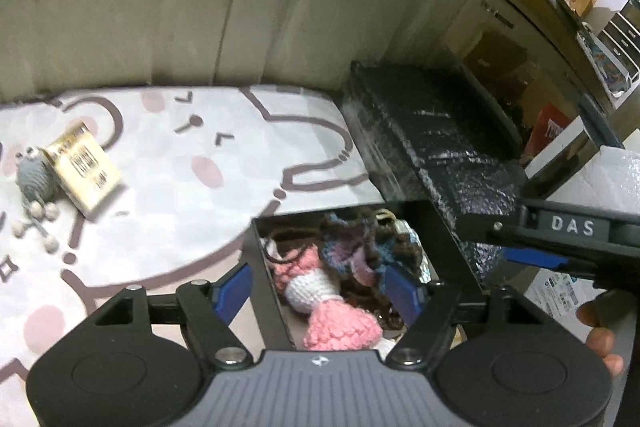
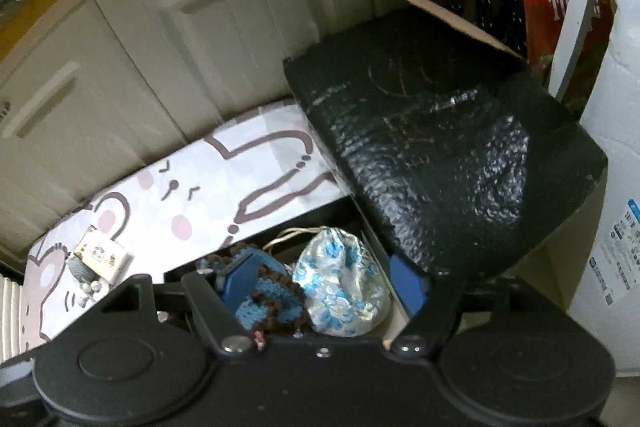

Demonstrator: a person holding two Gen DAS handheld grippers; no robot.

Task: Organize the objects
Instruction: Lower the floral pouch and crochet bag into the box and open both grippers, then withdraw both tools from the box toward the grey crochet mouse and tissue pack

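We hold the left gripper (image 1: pixel 318 285) part open and empty astride the black box's (image 1: pixel 267 267) near wall, the right gripper (image 2: pixel 326 281) part open and empty over its floral pouch (image 2: pixel 342 287), the lid (image 2: pixel 440 155) raised at two o'clock.

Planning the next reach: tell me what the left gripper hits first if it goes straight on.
Most likely the pink-and-white crochet toy in the open black box. The left gripper straddles the box's near wall with its jaws open, so that wall might catch first; depth is unclear.
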